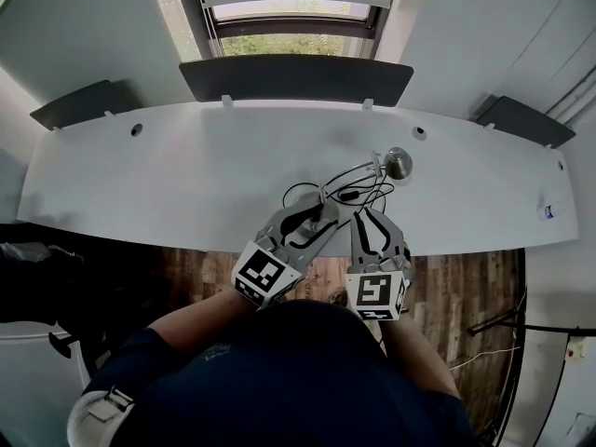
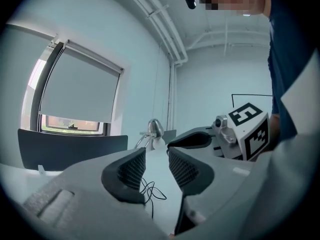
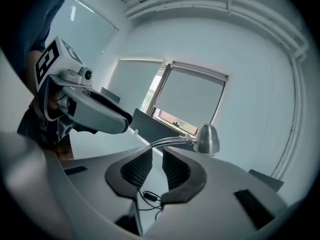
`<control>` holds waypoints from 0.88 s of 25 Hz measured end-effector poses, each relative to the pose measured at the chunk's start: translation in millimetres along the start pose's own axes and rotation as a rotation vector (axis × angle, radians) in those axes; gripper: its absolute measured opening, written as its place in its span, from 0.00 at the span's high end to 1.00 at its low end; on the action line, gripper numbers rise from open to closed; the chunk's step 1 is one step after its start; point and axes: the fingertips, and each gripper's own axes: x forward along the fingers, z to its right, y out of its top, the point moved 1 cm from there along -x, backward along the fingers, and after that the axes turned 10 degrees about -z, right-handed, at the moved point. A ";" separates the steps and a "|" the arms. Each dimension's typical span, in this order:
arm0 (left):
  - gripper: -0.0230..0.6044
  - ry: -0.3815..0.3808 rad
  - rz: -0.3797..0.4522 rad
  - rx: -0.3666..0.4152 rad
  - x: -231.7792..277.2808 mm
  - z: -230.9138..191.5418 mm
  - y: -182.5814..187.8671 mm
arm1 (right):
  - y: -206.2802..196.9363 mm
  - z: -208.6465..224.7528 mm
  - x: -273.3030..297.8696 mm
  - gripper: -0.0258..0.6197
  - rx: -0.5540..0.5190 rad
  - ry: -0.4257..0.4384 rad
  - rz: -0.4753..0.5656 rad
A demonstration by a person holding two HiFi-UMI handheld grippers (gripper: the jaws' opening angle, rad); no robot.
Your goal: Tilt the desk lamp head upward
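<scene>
- Nearest to the person, at the 6 o'clock edge of the table (image 1: pixel 186 175), both tools hover side by side. The left gripper (image 2: pixel 156 160) has its fingers released: a clear gap with nothing in it.
- The right gripper (image 3: pixel 156 160) has its fingers drawn close but not clenched — a narrow slot, also empty.
- Just beyond the tips, a looped black cable (image 1: pixel 346 192) lies on the table.
- Further on, at about 1 o'clock from the right gripper, is the desk lamp. Neither tool touches its metal lamp head (image 1: pixel 399 163).
- To do the step well, I judge that one gripper should steady the thin lamp arm (image 3: pixel 167 142) while the other takes the head near its neck and turns it up slowly; otherwise the lamp may slide.
- The head view gives the layout from above but not the tilt of the head. The right gripper view shows the lamp from the side — the head at the end of a curved arm, with its rounded top up. In the left gripper view the lamp is small, at 12 o'clock beyond the fingers.
- Farthest is the window (image 1: pixel 289 40).
</scene>
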 end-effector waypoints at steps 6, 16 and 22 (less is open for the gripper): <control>0.87 0.027 0.039 -0.039 -4.5 4.8 -4.9 | -6.0 -4.3 -4.4 0.92 0.188 0.071 0.056; 0.95 0.009 0.061 -0.061 -4.1 16.6 -9.2 | -17.6 -11.1 -10.8 0.94 0.328 0.141 0.081; 0.95 0.011 0.057 -0.057 -5.5 18.6 -12.3 | -21.1 -16.5 -13.5 0.95 0.335 0.173 0.085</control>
